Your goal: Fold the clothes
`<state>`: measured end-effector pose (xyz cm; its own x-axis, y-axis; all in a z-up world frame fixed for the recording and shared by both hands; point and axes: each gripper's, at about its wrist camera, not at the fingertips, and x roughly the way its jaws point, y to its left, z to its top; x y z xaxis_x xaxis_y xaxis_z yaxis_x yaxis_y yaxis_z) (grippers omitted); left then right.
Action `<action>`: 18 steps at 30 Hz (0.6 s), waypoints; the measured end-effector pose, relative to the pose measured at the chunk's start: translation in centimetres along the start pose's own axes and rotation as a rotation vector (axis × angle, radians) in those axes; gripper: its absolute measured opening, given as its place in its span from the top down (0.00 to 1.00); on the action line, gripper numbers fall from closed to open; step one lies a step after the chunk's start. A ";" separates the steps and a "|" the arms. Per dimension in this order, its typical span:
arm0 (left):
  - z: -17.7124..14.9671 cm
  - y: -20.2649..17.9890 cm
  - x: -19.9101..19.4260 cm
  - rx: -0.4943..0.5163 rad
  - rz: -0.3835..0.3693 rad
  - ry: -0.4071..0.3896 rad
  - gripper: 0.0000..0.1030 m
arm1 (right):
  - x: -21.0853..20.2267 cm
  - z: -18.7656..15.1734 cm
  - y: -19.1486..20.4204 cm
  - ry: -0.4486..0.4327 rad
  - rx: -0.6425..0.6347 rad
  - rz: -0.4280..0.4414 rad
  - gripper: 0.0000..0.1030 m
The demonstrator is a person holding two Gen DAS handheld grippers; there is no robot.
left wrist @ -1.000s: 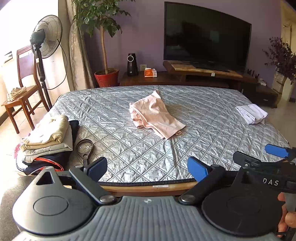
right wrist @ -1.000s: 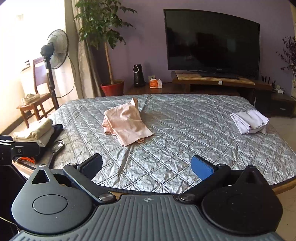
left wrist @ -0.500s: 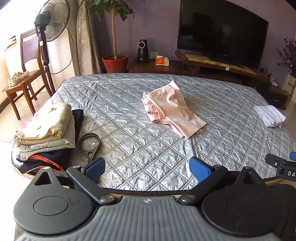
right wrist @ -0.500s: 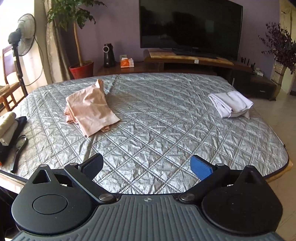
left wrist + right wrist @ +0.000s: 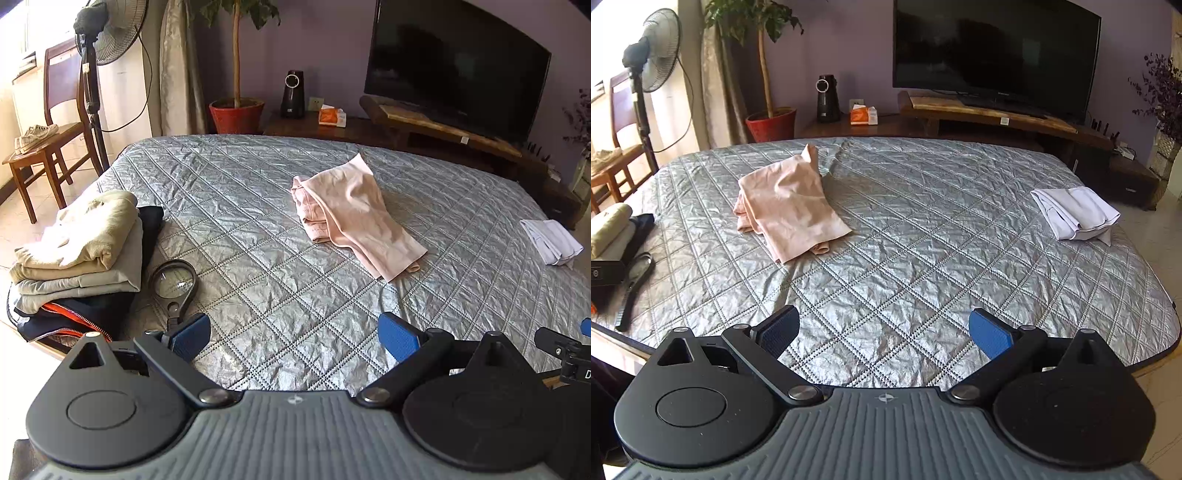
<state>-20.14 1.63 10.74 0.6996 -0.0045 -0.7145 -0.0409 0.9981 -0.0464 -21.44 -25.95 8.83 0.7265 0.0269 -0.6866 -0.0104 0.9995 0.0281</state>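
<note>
Both the left gripper (image 5: 293, 338) and right gripper (image 5: 884, 332) hover spread and empty over the silver quilted table cover (image 5: 923, 229), short of the crumpled pale-pink garment (image 5: 790, 206) lying on it.

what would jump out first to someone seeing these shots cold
The pink garment lies loosely folded, alone near the middle of the silver quilted cover. A folded white garment sits near the right edge, and a stack of folded clothes sits at the left corner beside a magnifying glass. Both tools, left and right, hang open and empty.
</note>
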 end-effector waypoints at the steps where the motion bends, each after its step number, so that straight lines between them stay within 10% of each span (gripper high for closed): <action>1: 0.0 0.1 0.1 -0.004 0.001 0.002 0.07 | 0.1 0.0 -0.1 0.003 0.008 0.000 0.03; 18: -0.3 0.4 1.7 -0.043 0.023 0.044 0.07 | 0.6 -0.1 0.6 0.018 -0.002 0.011 0.03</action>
<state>-19.19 1.99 9.24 0.6661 0.0149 -0.7457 -0.0876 0.9944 -0.0584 -21.13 -25.28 8.35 0.7140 0.0382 -0.6991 -0.0195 0.9992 0.0346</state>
